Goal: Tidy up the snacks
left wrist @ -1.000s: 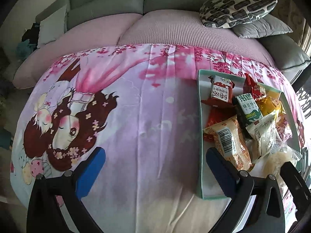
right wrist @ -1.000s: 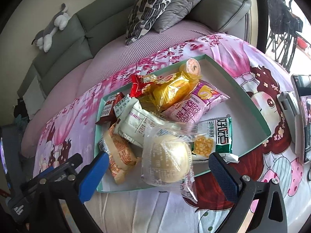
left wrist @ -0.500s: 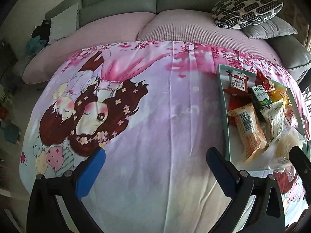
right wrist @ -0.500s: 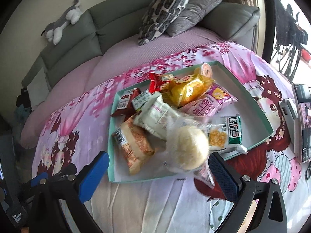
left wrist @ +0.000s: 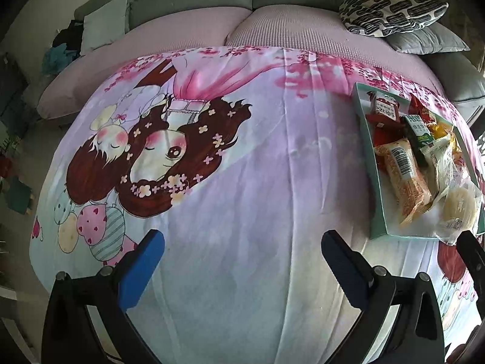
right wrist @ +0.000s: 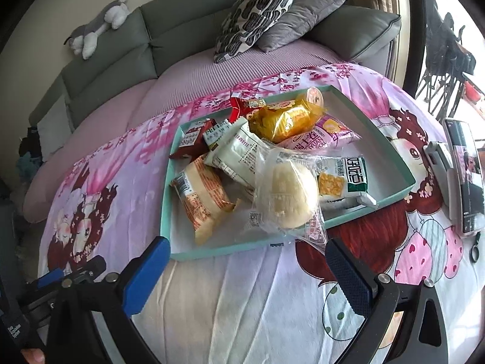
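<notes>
My right gripper (right wrist: pixel 247 276) is spread wide and holds nothing, just below the teal tray (right wrist: pixel 165 206), ready to pick. The snacks are heaped inside, and the bagged bun (right wrist: pixel 286 191) hangs over the rim at 6 o'clock. My left gripper (left wrist: pixel 242 265) is spread too, over bare sheet (left wrist: pixel 257 182), with the tray at its 2 o'clock.

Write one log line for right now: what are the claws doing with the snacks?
left claw: open, empty, over cloth | right claw: open, empty, facing tray | bun bag: overhangs tray's near rim | snacks: piled in tray

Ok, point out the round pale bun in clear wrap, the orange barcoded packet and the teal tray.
round pale bun in clear wrap (right wrist: pixel 286 189), right wrist view, bun middle
orange barcoded packet (right wrist: pixel 203 197), right wrist view, packet face
teal tray (right wrist: pixel 165 203), right wrist view, left wall
</notes>
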